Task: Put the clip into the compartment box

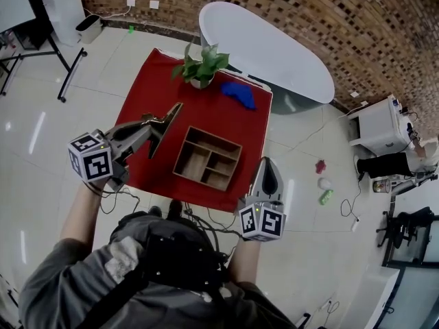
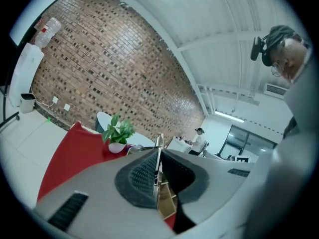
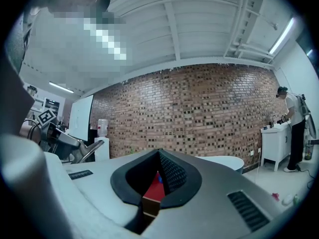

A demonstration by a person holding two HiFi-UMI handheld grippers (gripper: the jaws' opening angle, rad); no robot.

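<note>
Head view looks steeply down on the red table [image 1: 147, 101] from above its near edge; both gripper views sit low, facing across it toward the brick wall [image 3: 199, 113]; all share the compartment box [image 1: 207, 157]

The left hand-held gripper [image 2: 158, 151] pinches a thin metal clip [image 2: 159, 141], red tablecloth [image 2: 65, 158] and plant [image 2: 117, 132] beyond.

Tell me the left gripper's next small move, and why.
Probably swing the left gripper right and down over the compartment box: its jaws pinch the clip, but it hangs above the red cloth, left of the box, whose compartments look empty.
</note>
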